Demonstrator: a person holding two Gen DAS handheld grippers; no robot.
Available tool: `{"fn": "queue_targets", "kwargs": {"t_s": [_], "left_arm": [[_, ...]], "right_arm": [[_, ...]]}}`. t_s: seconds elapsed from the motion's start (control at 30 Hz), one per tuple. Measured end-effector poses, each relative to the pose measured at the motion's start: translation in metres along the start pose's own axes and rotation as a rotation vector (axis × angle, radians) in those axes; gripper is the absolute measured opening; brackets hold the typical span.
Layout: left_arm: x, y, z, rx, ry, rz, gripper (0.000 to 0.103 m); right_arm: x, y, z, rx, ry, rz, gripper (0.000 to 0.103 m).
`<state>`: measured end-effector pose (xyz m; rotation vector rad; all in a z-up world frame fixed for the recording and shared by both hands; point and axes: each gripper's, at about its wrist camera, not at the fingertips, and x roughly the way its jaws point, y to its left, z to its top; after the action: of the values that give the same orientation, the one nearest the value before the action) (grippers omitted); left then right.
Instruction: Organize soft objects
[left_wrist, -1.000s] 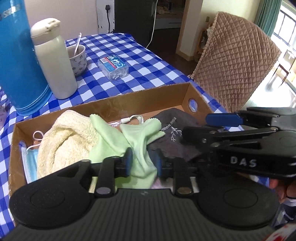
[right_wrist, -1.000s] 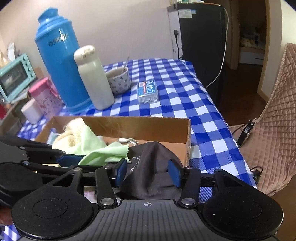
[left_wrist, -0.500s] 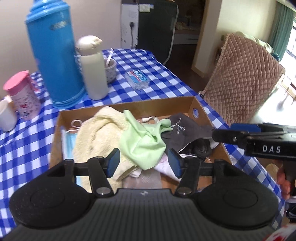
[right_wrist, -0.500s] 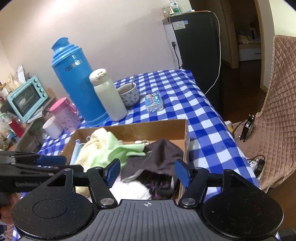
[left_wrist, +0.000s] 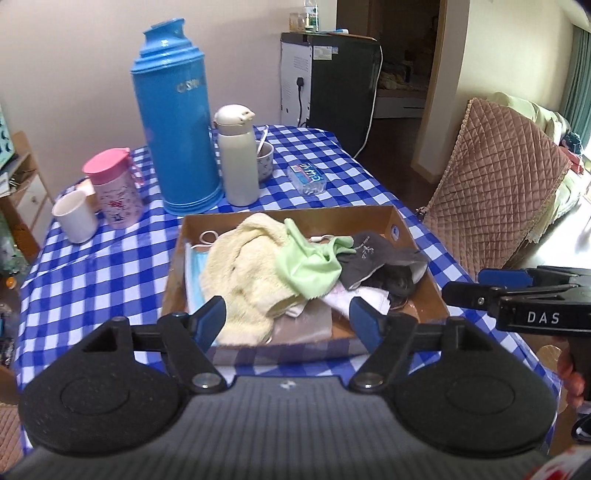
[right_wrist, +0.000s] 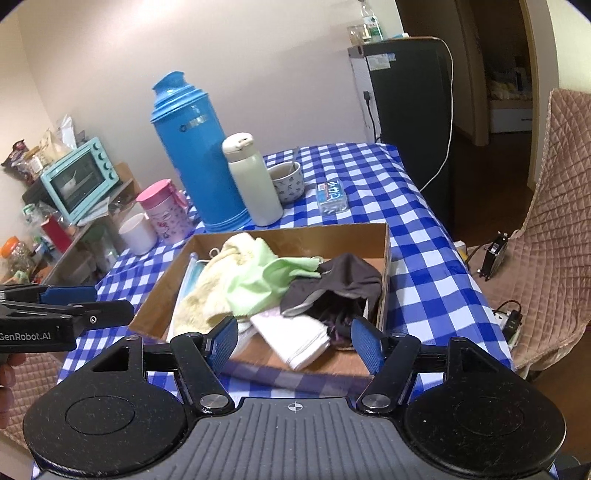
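Both my claws hang spread and empty above the near edge of a cardboard box (left_wrist: 400, 236) that sits on a blue-checked table (left_wrist: 96, 273). The left claw (left_wrist: 288, 319) frames the near left of the pile, and the right claw (right_wrist: 293, 341) frames the near right.

The soft things all lie inside the box, heaped rather than folded. A pale yellow towel (left_wrist: 240, 273) fills the left half. A light green cloth (left_wrist: 310, 266) is draped over the towel's right edge. A dark grey cap (right_wrist: 340, 280) slumps against the right wall. A white folded cloth (right_wrist: 295, 341) pokes out near the front, and a blue face mask (left_wrist: 192, 273) is wedged along the left wall.

I judge all of it light and limp. Nothing here will hold its shape when lifted, and a pinch on one layer may drag its neighbour along. The green cloth looks thin and slick, so I would take it at a bunched fold near its middle. The towel is thick and should give good purchase at a rolled edge. The cap is best taken at its stiffer-looking brim.

The heap fits either a sort still under way or soft goods simply gathered in the box. Behind the box stand a blue thermos (left_wrist: 173, 122) and a white bottle (left_wrist: 238, 158).
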<state>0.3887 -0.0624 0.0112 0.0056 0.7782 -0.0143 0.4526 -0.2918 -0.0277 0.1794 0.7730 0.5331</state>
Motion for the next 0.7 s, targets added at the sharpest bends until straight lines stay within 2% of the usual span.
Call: {"fn": "queue_targets", "kwargs": {"t_s": [0.1, 0.27, 0.7], "left_arm": [[-0.02, 0.0, -0.011, 0.011, -0.026, 0.024, 0.074], [-0.051, 0.005, -0.03, -0.005, -0.042, 0.008, 0.074], [-0.129, 0.03, -0.084, -0.047, -0.034, 0.019, 0.073]], "right_arm": [[-0.013, 0.009, -0.008, 0.005, -0.004, 0.019, 0.068], [-0.034, 0.02, -0.023, 0.057, 0.003, 0.069, 0.069], [-0.089, 0.081, -0.068, 0.072, 0.032, -0.01, 0.069]]}}
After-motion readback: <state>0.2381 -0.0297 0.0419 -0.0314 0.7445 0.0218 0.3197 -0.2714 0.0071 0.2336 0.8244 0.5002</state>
